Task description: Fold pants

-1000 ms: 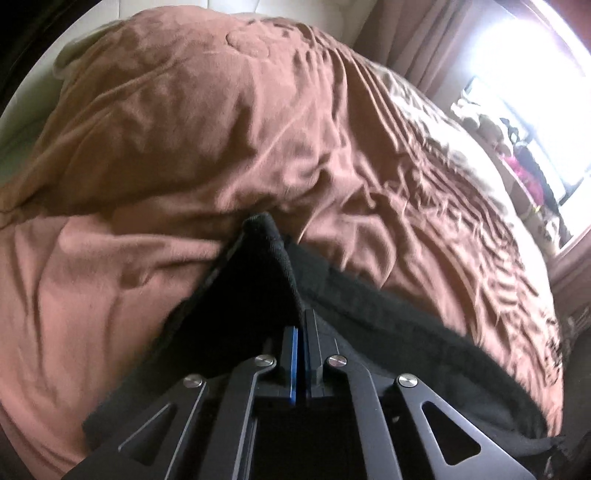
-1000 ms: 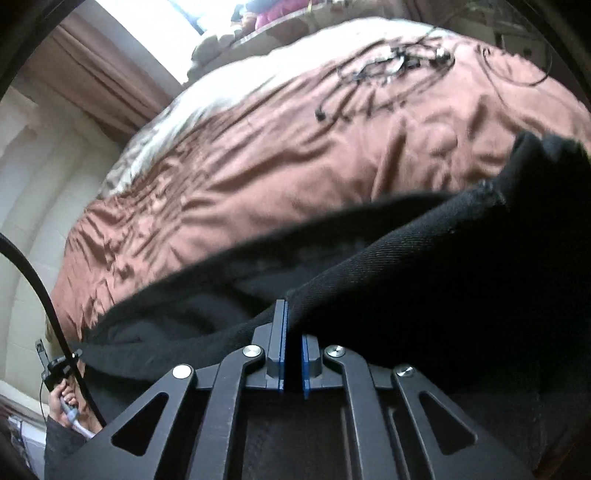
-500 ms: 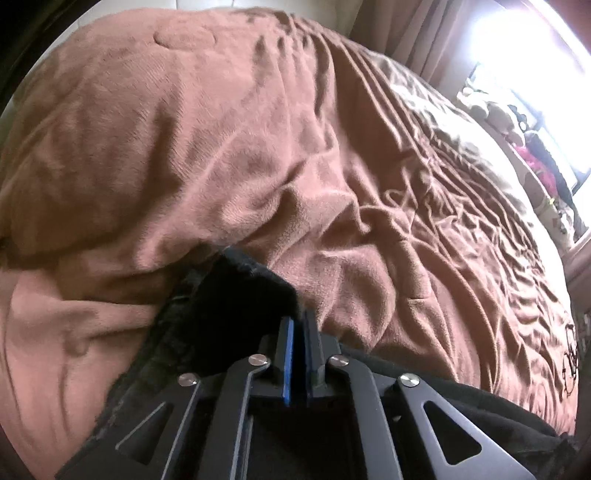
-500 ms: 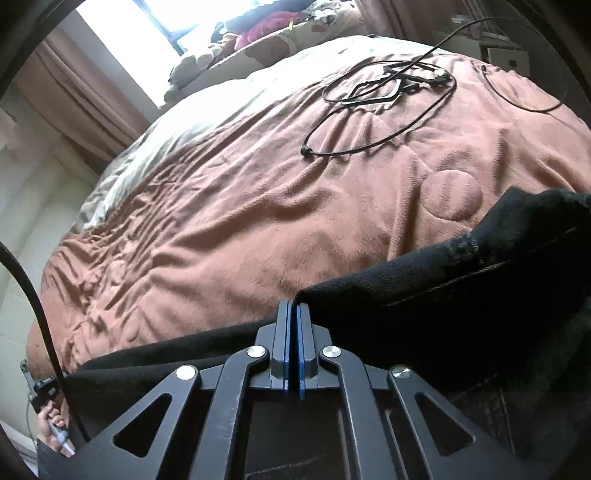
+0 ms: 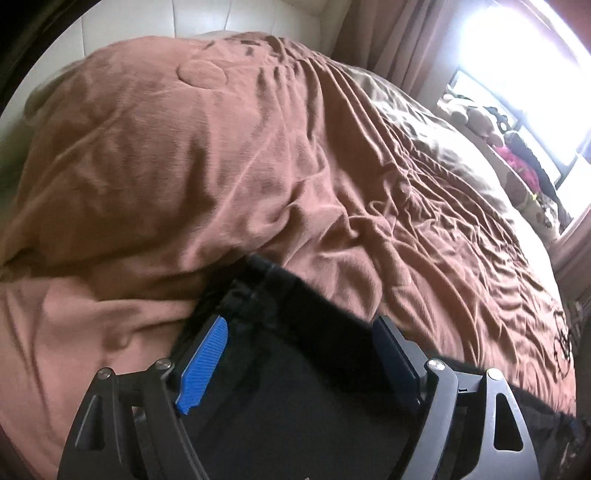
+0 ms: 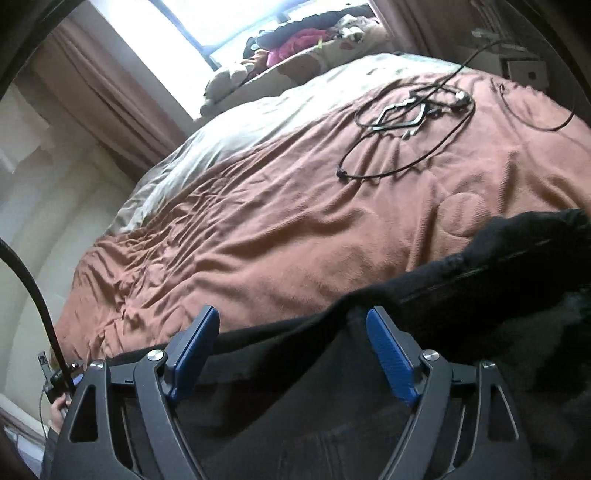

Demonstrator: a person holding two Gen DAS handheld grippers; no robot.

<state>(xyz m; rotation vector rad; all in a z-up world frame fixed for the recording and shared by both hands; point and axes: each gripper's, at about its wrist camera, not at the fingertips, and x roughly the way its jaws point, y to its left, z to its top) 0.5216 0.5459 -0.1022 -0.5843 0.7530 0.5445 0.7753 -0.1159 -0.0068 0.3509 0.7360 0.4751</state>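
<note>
Left view: my left hand-held gripper (image 5: 303, 350) is wide apart over the soft black cloth pants (image 5: 295, 369), lying on the brown blanket bed (image 5: 221, 166).

Right view: my right hand-held gripper (image 6: 291, 350) is apart too. I think a fold is laid; next, grab another edge.

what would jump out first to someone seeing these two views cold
The black pants lie dark along the near edge of a rumpled brown bedspread that fills both views. The left gripper and the right gripper each hang open just above the dark cloth, blue pads showing. In the right wrist view a tangled black cable lies on the far part of the bed, below a glaring window.
</note>
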